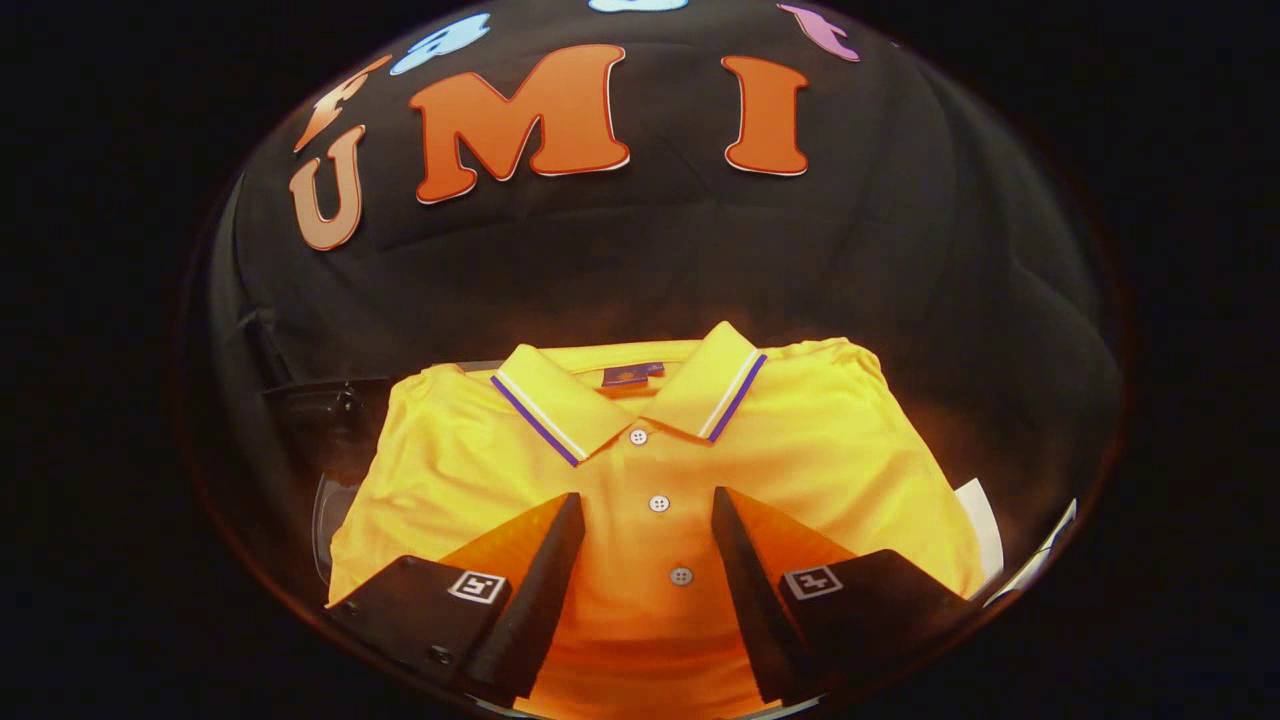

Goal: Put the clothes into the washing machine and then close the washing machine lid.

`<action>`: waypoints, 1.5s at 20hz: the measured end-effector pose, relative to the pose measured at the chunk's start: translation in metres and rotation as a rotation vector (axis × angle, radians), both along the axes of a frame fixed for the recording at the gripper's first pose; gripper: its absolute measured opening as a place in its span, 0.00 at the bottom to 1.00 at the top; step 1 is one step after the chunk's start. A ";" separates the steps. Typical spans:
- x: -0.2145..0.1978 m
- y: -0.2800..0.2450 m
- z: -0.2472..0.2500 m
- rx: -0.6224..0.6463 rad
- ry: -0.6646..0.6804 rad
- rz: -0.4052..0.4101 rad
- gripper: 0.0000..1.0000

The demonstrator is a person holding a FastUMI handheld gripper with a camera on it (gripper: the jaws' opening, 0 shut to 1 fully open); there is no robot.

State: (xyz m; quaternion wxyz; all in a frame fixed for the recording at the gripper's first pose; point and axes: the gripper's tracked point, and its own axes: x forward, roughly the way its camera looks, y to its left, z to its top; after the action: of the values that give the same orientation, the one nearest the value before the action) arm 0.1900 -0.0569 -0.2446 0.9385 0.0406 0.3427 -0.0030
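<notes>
A: Fingers point(648, 520) stand apart, nothing between them under pressure. Yellow shirt point(650, 470) lies folded flat, collar away from them, button strip running up the gap.

B: Where does it sit relative to the tips?

A: Directly under and ahead of them; the tips hang over the chest, one on each side of the buttons. Contact cannot be confirmed.

B: Recommended handling for the pickup?

A: My judgement: lower onto the cloth, pinch a thick fold near the button strip so several layers come up together, then lift. Dark object point(320, 415) beside the shirt's shoulder is unidentified.
</notes>
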 end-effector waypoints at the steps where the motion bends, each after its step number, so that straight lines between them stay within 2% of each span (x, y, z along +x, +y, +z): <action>1: -0.001 0.000 -0.001 -0.004 0.008 0.010 0.81; 2: -0.001 0.000 0.000 -0.004 0.013 0.017 0.77; 5: -0.002 -0.001 0.000 -0.010 0.019 0.028 0.50; 6: -0.002 0.002 0.000 -0.014 0.017 0.053 0.48; 8: 0.001 0.004 0.000 -0.012 0.018 0.049 0.23; 9: 0.000 0.005 -0.001 -0.017 0.028 0.058 0.23; 11: 0.000 0.007 0.001 -0.014 0.036 0.052 0.14; 15: -0.001 0.005 0.006 0.039 -0.030 0.029 0.13; 16: -0.002 0.005 0.009 0.045 -0.060 0.037 0.09; 22: -0.004 0.007 0.034 0.155 -0.154 0.038 0.09; 26: -0.007 0.016 0.073 0.200 -0.223 0.072 0.09; 30: -0.022 0.054 0.123 0.287 -0.292 0.120 0.09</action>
State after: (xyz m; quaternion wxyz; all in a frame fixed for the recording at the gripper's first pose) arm 0.1682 -0.0030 -0.1212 0.9613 0.1532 0.2019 0.1076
